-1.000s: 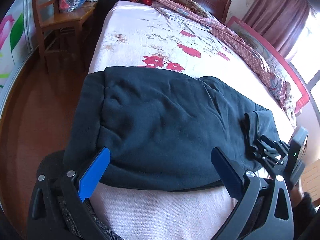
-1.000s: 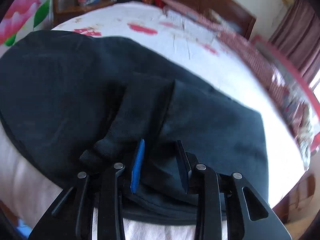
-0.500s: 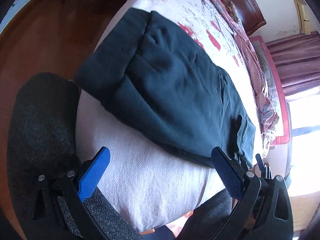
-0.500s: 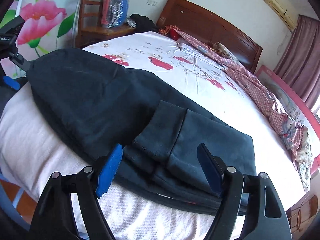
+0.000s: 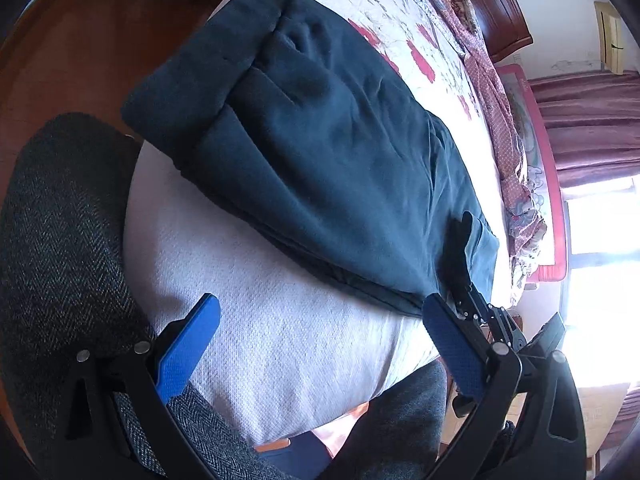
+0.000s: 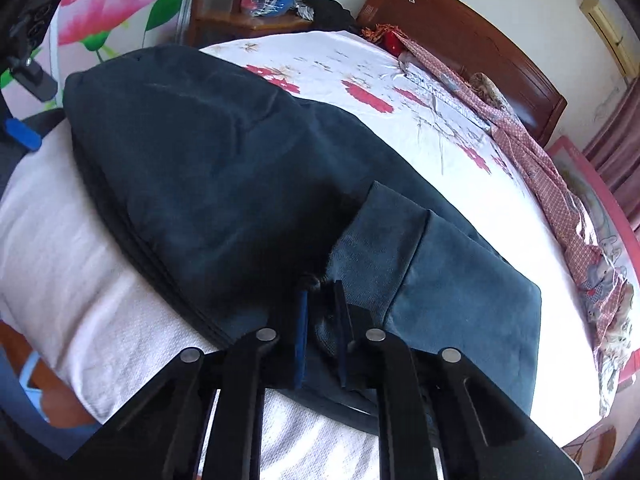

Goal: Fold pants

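Already the dark pants (image 6: 224,168) lie folded into a thick bundle across the near end of the bed (image 6: 360,64), over the pale cover (image 5: 280,340) at its foot, with the cuffed end turned toward the floor side and a lighter flap of fabric doubled back on the window side. The right claw (image 6: 320,320) is closing on a bunched ridge of that flap at the bundle's near edge; cloth sits between its jaws and the blue pads press on it. The left claw (image 5: 320,344) hovers over the bare cover just short of the bundle's near edge, jaws wide apart, nothing between them.

The main risk, as I judge it, is that the right claw has pinched only the top layer. Lifting from there would peel that one layer away and let the stacked layers beneath slide apart, undoing the fold. With the left claw gripping nothing, the heavy far end is unheld, so any pull could drag the whole bundle toward the bed's edge or skew it. The thick cloth may also slip from a narrow pinch.
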`<state>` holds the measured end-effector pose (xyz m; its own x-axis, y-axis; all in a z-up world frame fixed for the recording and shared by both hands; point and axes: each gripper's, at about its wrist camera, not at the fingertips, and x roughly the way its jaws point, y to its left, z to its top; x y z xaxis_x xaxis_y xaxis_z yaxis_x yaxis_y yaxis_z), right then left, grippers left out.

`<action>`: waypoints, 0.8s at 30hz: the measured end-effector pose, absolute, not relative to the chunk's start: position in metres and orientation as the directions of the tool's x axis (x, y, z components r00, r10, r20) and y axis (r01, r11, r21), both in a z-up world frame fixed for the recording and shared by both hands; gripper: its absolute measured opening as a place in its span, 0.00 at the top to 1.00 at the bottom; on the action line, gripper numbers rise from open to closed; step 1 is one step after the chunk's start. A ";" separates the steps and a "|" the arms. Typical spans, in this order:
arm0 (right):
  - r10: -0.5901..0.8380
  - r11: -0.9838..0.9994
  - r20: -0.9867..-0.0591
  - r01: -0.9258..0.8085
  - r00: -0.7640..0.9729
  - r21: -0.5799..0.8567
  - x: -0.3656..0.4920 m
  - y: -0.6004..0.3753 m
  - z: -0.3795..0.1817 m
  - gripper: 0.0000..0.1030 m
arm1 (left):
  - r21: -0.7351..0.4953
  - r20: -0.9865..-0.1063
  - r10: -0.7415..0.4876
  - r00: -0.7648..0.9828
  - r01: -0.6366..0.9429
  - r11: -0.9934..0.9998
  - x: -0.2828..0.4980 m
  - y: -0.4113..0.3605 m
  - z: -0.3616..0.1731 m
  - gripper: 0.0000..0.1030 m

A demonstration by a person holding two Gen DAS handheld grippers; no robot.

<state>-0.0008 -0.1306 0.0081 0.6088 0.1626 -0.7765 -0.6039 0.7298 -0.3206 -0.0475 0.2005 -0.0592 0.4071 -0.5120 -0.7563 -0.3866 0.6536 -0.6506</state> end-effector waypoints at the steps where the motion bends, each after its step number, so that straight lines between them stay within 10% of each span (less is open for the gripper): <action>1: 0.180 0.746 -0.778 -0.599 0.602 -0.291 0.001 -0.135 0.012 0.92 | -0.652 -0.755 -0.513 0.408 -0.385 0.653 -0.048 0.202 -0.059 0.02; 24: 0.159 0.775 -0.779 -0.565 0.607 -0.283 -0.004 -0.103 -0.023 0.84 | -0.648 -0.750 -0.469 0.466 -0.378 0.661 -0.050 0.228 -0.051 0.02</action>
<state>-0.0038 -0.1030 -0.0231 0.6071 0.1585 -0.7787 -0.5652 0.7749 -0.2829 -0.0499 0.2278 -0.0512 0.4657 -0.4694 -0.7502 -0.3776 0.6613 -0.6482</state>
